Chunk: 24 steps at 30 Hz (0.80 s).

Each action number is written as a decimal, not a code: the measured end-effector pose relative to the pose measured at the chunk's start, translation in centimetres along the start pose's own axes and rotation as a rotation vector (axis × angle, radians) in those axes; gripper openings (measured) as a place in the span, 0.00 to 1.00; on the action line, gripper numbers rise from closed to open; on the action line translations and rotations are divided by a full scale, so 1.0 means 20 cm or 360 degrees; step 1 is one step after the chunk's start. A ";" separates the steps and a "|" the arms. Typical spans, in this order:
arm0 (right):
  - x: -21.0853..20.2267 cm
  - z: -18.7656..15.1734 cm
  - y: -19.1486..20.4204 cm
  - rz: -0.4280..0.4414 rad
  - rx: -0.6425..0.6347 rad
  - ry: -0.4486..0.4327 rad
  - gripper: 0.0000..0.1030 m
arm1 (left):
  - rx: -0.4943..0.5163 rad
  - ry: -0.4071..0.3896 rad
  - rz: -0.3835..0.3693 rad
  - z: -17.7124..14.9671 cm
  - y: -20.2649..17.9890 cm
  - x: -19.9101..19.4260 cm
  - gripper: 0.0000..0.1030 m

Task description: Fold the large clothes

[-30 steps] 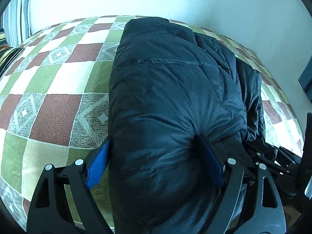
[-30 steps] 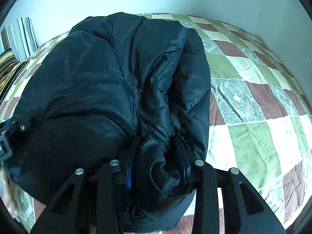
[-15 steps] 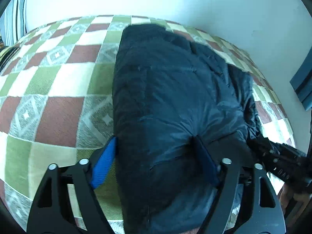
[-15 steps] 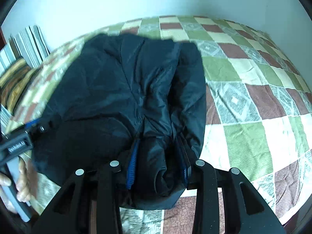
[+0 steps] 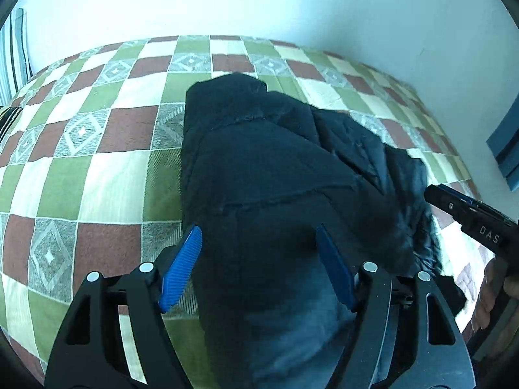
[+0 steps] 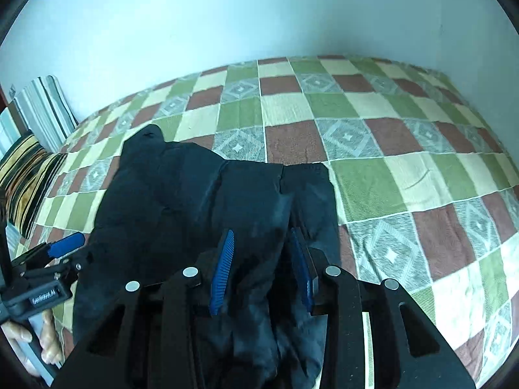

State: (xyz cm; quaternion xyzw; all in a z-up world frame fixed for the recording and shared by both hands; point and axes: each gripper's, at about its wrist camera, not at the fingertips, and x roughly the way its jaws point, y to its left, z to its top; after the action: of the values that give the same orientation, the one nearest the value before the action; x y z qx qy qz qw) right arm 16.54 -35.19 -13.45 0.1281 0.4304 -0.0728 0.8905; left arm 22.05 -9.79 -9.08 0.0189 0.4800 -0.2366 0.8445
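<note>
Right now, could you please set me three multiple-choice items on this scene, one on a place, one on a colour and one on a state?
1. Where does the dark navy padded jacket lie?
A. on the checked green, maroon and cream bedspread
B. on a wooden floor
C. on a chair

2. What colour are the ribbed pads inside the jaws?
A. red
B. blue
C. yellow

3. What is between the jaws of the right gripper?
A. nothing
B. a striped pillow
C. a bunched fold of the jacket

Key: 1 A, checked squares surround the jacket on all sides; 2 B, both wrist views show blue pads; 3 C, dark fabric fills the gap between the pads.
</note>
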 end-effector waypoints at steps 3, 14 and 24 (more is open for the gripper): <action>0.10 -0.01 -0.01 -0.0015 0.0015 0.0062 0.35 | -0.0008 0.0029 0.0012 0.02 -0.01 0.05 0.71; 0.40 -0.13 -0.08 0.0045 0.0088 0.0223 0.42 | 0.0064 0.0087 0.0144 0.01 -0.07 0.22 0.72; 0.35 -0.15 -0.07 0.0045 0.0109 0.0152 0.44 | 0.0063 0.0077 0.0125 0.01 -0.04 0.24 0.72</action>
State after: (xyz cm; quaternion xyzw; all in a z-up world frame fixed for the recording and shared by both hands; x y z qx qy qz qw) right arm 18.24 -35.85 -20.99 0.1680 0.4679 -0.0686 0.8649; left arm 23.89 -12.42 -12.79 0.0602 0.4945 -0.2122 0.8408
